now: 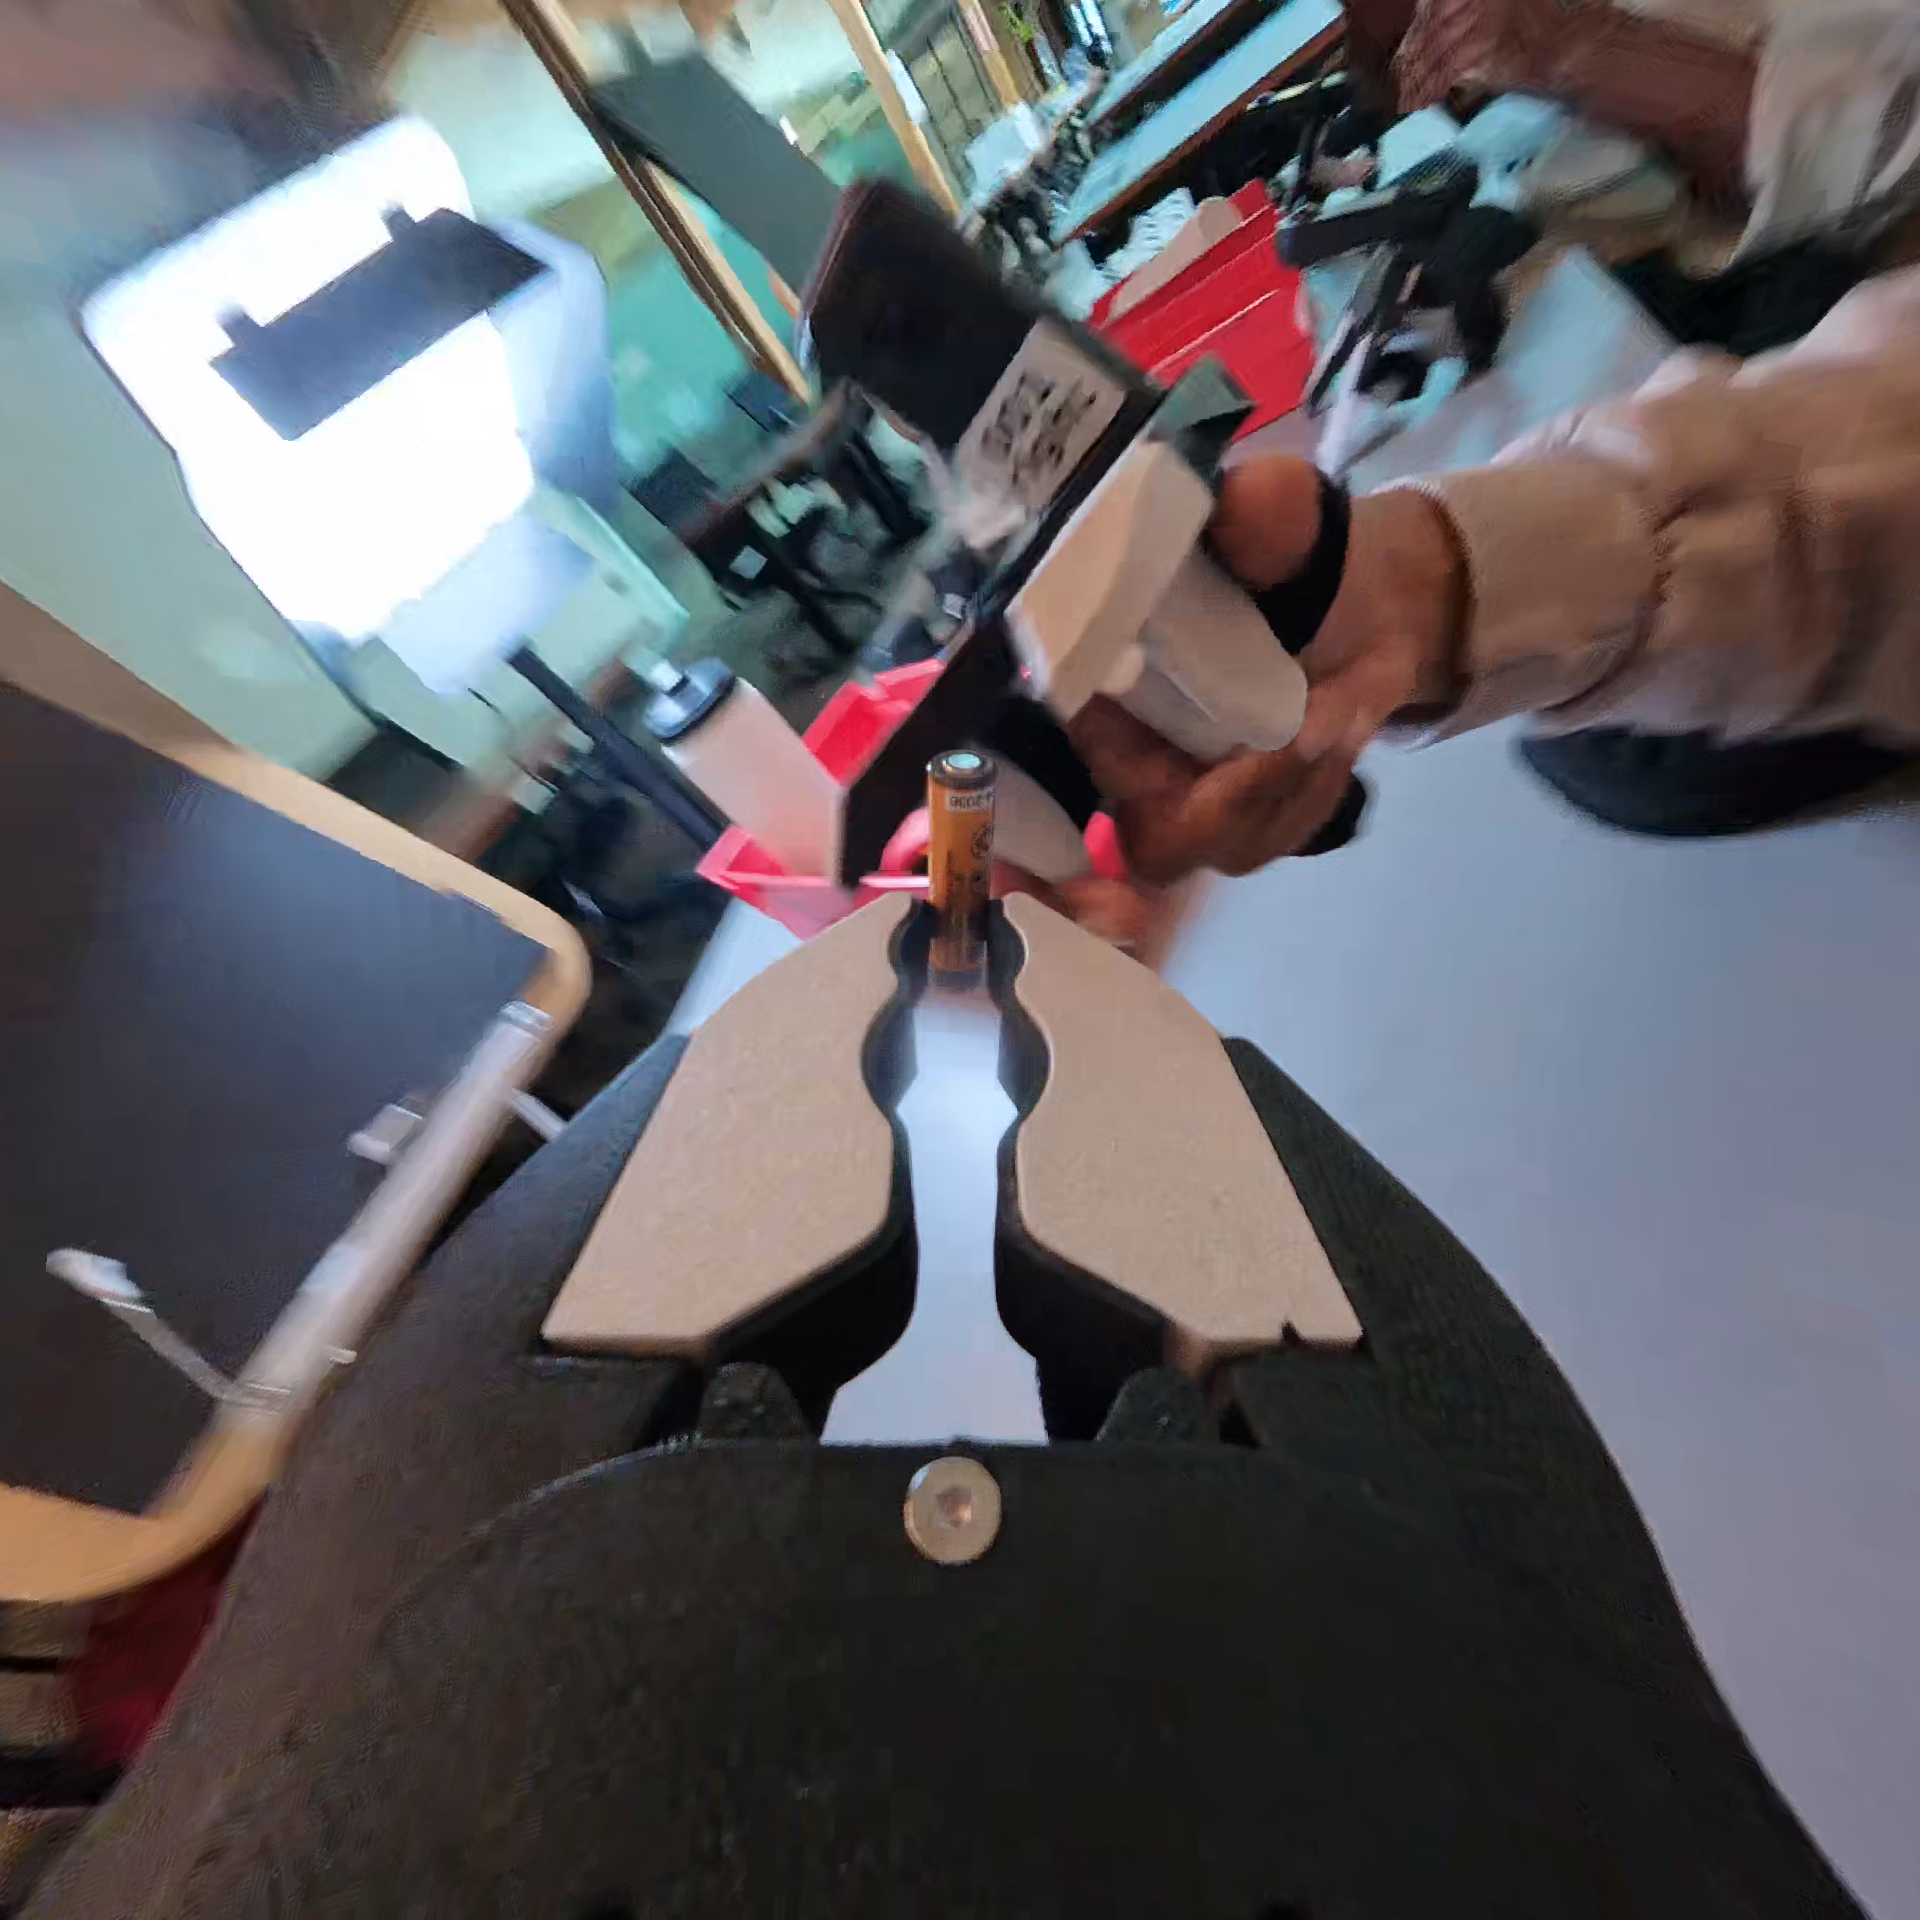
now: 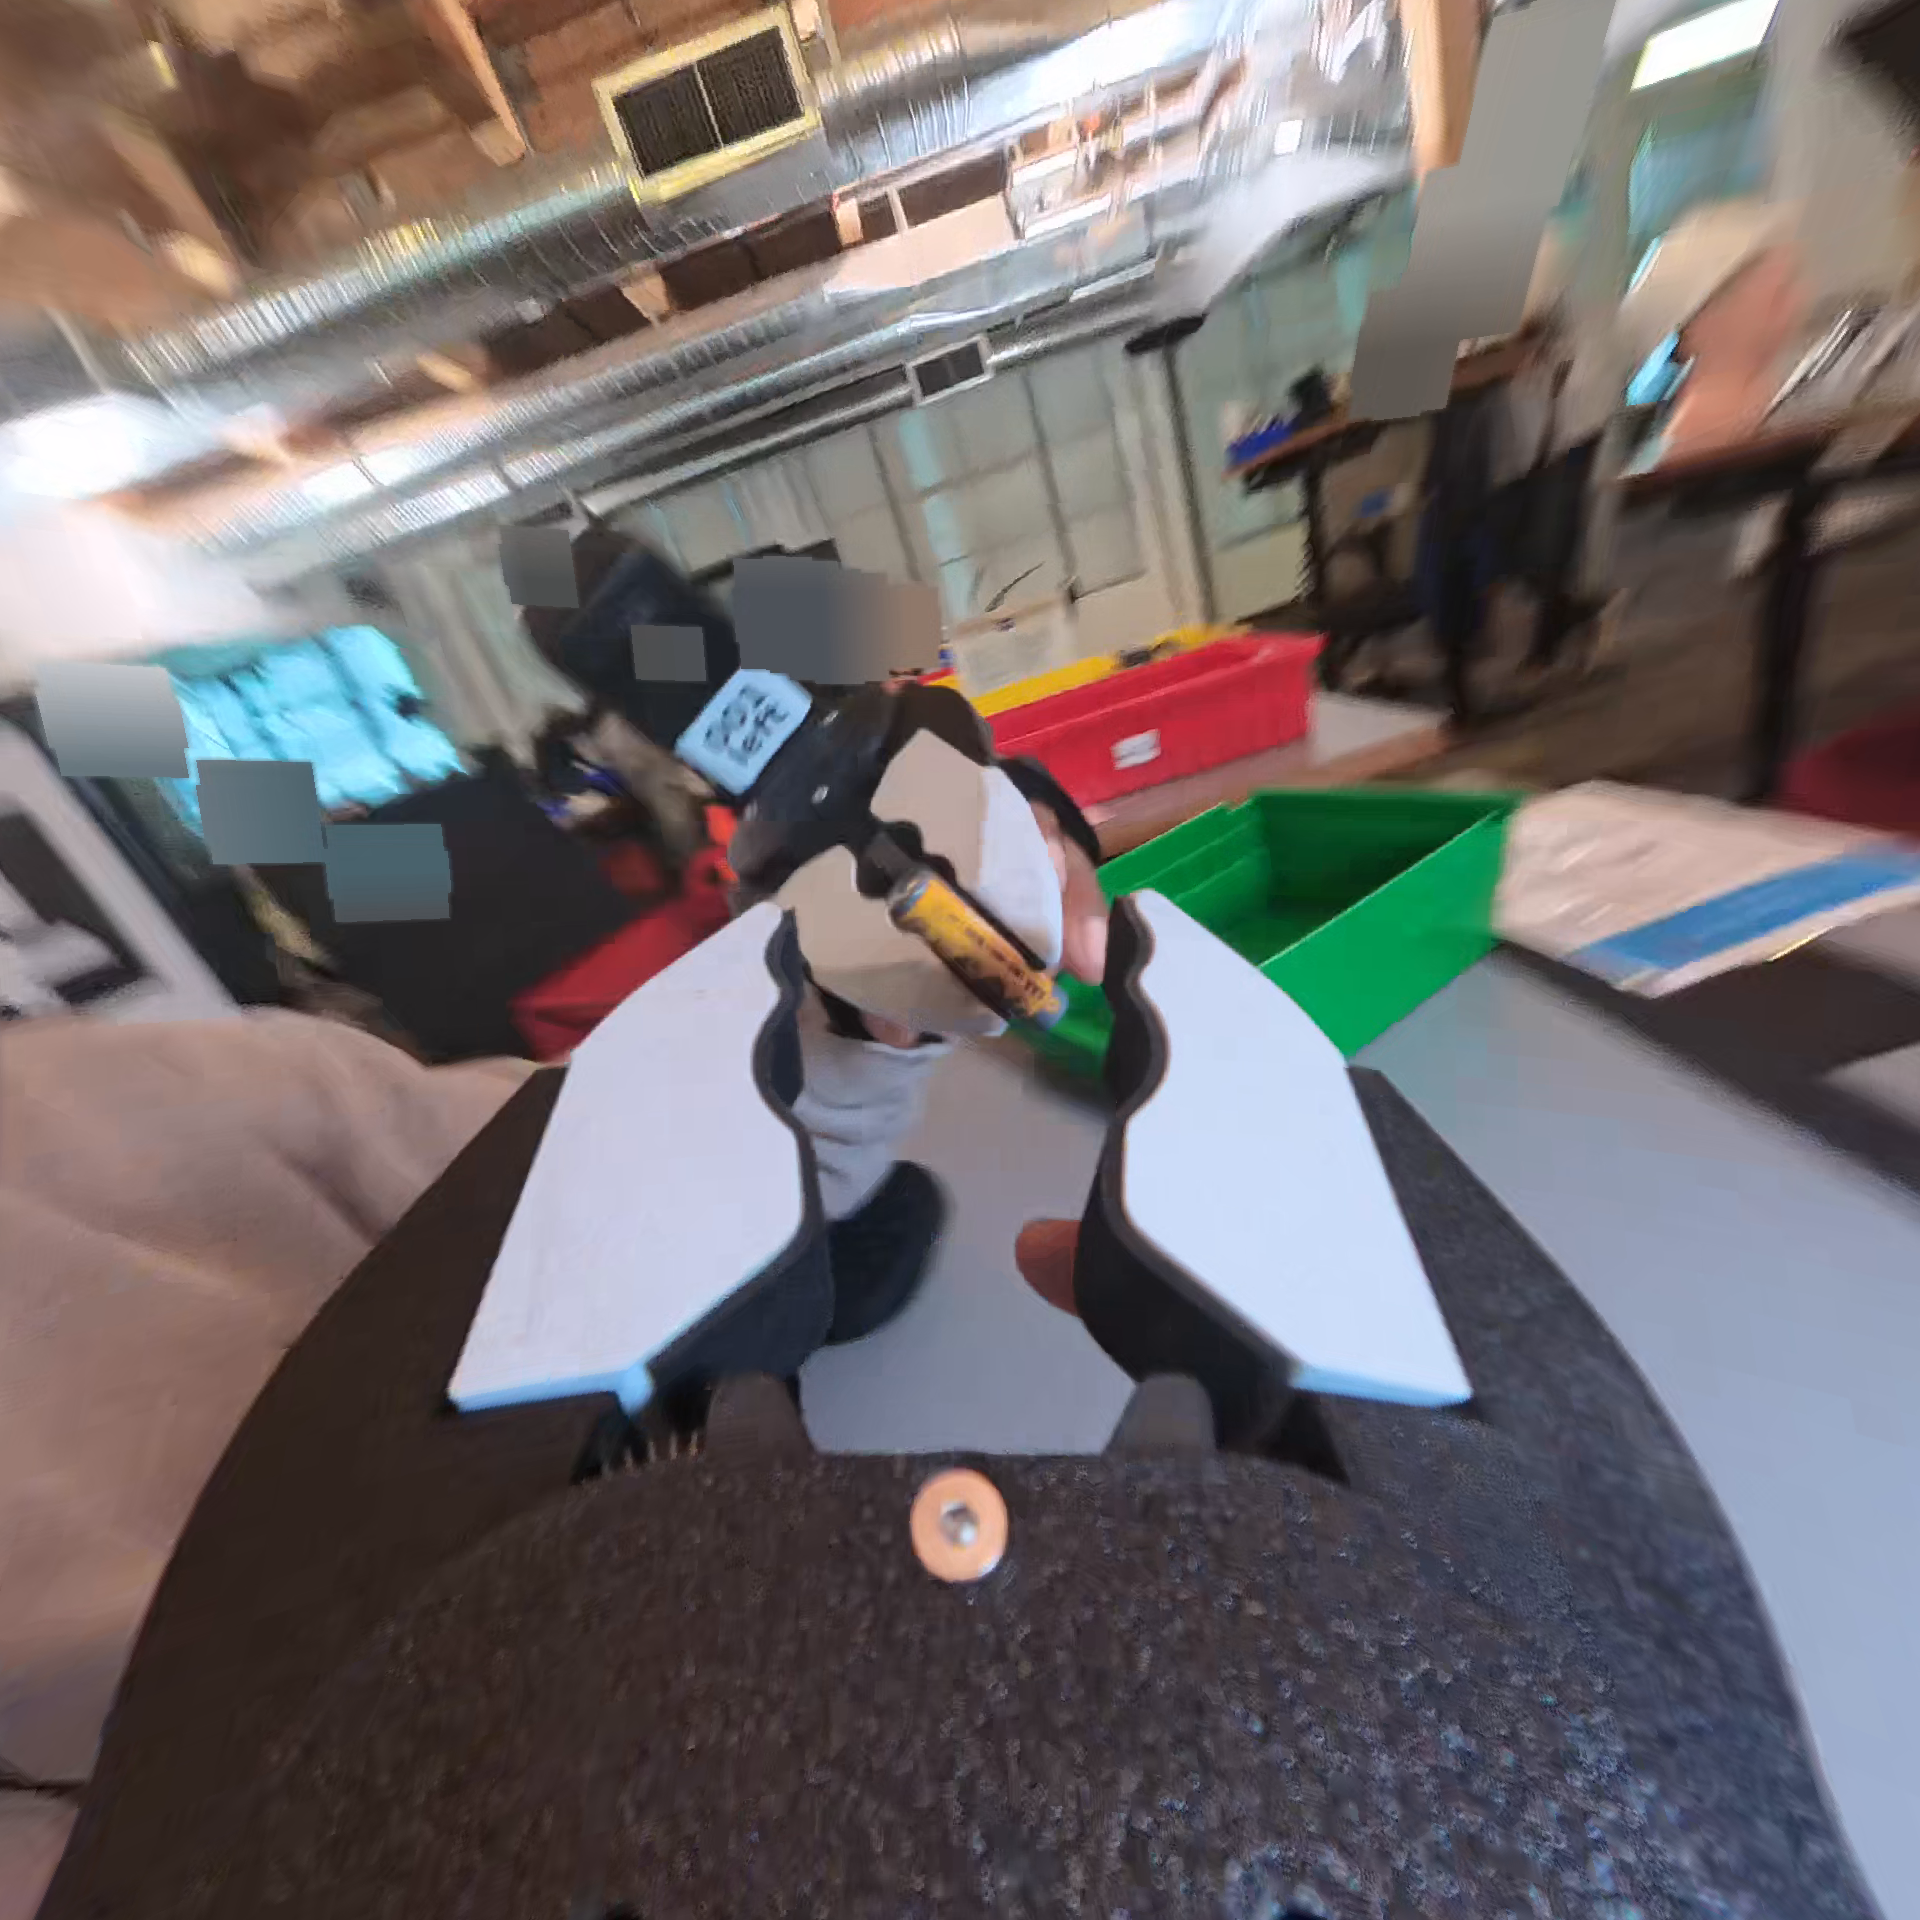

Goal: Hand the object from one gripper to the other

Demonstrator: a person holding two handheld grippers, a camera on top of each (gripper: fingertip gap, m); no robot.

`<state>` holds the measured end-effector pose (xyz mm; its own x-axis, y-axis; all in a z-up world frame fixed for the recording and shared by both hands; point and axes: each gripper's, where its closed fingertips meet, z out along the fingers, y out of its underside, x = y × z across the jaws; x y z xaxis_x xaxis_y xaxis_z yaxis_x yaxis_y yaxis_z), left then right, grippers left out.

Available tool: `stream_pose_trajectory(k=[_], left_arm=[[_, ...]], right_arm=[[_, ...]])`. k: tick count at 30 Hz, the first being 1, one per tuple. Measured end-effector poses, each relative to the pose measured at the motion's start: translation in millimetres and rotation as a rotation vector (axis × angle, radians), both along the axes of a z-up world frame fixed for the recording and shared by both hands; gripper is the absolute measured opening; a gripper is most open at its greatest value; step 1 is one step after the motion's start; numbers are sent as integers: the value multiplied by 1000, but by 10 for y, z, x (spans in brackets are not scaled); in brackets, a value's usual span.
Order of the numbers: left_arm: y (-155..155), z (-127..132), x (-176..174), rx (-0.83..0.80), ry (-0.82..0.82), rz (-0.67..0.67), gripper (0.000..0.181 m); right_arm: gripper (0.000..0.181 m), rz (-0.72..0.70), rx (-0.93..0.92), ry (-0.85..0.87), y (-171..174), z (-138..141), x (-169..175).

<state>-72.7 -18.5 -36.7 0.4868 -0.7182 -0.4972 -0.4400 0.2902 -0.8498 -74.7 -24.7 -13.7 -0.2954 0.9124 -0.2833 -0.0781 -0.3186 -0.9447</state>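
My left gripper [image 1: 958,920] is shut on an orange-yellow battery [image 1: 960,831], gripped at its lower end so most of it sticks out past the fingertips. In the right wrist view the left gripper [image 2: 902,885] is farther off and holds the battery [image 2: 977,951] slanting down to the right. My right gripper [image 2: 954,920] is open and empty. The battery's free end lies in the gap between its fingertips, close to the right finger [image 2: 1195,997], with no visible contact. A hand [image 1: 1247,769] holds the right gripper's white handle [image 1: 1132,592] just behind the battery.
A green bin [image 2: 1351,914] stands on the grey table [image 1: 1558,1143] beyond the grippers, with a red bin [image 2: 1164,707] behind it. A red bin [image 1: 779,883] and a white bottle [image 1: 748,769] are ahead of the left gripper. A chair [image 1: 312,935] is at the left. Left and right tips are no more than a few centimetres apart.
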Motion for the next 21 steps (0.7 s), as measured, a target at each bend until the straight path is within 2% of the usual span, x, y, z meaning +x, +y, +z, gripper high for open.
stream_pose_trajectory(k=[2, 5, 7, 8, 10, 13, 16, 21], left_arm=[[6, 49, -48, -193, -172, -54, 10], [-93, 36, -14, -565, -361, -205, 10], [-178, 54, 35, -717, -452, -314, 10], [-192, 59, 52, -776, -490, -345, 10], [-252, 19, 93, -897, -514, -410, 10], [-296, -69, 144, -973, -493, -441, 10], [-321, -126, 198, -995, -465, -450, 10], [-270, -78, 187, -943, -494, -437, 11]], right_arm=[[58, -149, 296, 46, 64, 42, 88], [57, -376, 851, 58, 80, -1, 149], [57, -428, 1140, 8, 39, -124, 112], [58, -418, 1222, -12, -7, -192, 81], [59, -404, 1277, 12, -116, -224, 28], [57, -394, 1303, 7, -176, -258, -18], [46, -397, 1345, -7, -167, -298, -15], [46, -387, 1184, -5, -114, -258, -18]])
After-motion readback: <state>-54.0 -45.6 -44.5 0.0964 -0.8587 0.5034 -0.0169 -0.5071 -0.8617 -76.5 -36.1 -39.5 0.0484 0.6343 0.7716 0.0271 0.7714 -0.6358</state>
